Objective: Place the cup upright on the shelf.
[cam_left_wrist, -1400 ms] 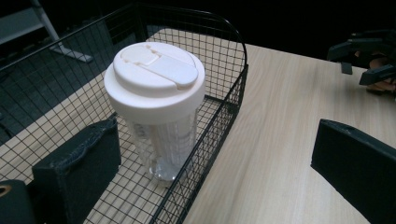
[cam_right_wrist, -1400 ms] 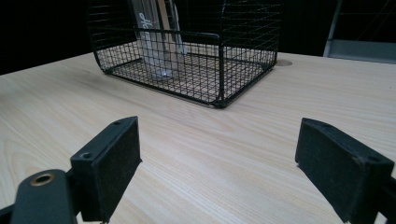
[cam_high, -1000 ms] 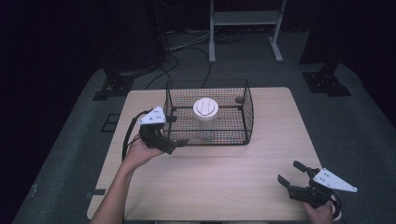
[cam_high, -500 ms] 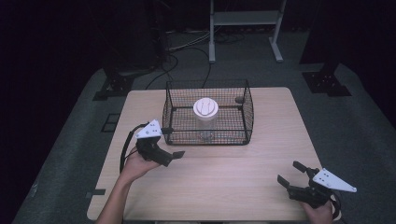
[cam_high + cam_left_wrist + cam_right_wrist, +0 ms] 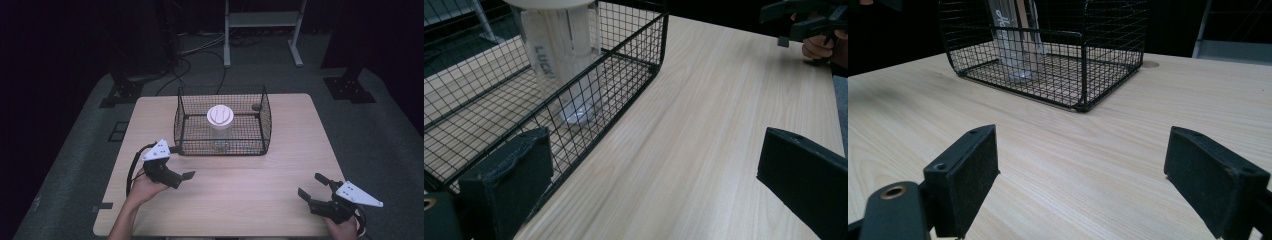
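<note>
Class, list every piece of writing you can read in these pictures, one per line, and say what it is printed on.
"LUCKI": grey letters running down the side of the clear plastic cup with the white lid inside the black wire basket; the word is cut off, so it may continue.
Pale script on the same cup in the right gripper view: too blurred to read.

A black wire basket is sitting on the far half of the wooden worktop. A clear cup with a white lid is standing upright inside it. Grey carpet is lying around the worktop, cables are trailing across it, and a white frame is standing beyond.
</note>
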A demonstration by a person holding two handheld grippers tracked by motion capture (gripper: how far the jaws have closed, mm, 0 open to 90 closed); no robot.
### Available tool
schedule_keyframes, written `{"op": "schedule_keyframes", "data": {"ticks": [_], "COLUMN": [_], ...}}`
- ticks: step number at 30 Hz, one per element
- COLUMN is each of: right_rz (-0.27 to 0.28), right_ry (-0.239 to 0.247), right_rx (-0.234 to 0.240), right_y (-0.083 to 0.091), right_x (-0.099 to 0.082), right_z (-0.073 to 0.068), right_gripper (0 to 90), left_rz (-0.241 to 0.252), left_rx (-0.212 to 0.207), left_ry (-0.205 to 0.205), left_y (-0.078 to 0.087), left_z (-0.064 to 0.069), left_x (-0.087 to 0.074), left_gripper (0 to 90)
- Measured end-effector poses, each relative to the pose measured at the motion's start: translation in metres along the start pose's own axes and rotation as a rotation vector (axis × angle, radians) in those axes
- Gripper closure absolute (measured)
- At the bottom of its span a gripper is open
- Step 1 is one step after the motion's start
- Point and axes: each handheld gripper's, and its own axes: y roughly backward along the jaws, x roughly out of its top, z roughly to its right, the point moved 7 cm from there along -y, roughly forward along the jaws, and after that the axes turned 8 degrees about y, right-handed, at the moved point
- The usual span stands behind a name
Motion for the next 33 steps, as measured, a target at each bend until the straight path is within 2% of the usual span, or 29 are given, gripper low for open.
{"op": "schedule_keyframes", "data": {"ticks": [10,20,23,25,33], "right_rz": [-0.003,-0.011,-0.011,-0.011,-0.009], "right_ry": [0.000,-0.004,-0.003,-0.002,-0.009], "right_rx": [-0.002,-0.003,-0.004,-0.006,-0.013], "right_y": [0.000,0.000,0.000,0.000,0.001], "right_x": [0.000,-0.001,-0.001,-0.001,-0.002], "right_z": [-0.001,0.000,0.000,0.000,0.002], "right_gripper": [13.1,13.1,13.1,13.1,13.1], "left_rz": [0.002,0.034,0.036,0.018,0.035], "left_rx": [0.027,0.049,0.048,0.053,0.050], "left_ry": [0.001,0.040,0.041,0.041,0.049], "left_y": [0.008,0.018,0.018,0.017,0.019], "left_z": [0.002,0.002,0.002,0.003,0.005], "left_x": [-0.016,-0.037,-0.040,-0.046,-0.048], "left_gripper": [0.6,0.6,0.6,0.5,0.6]}}
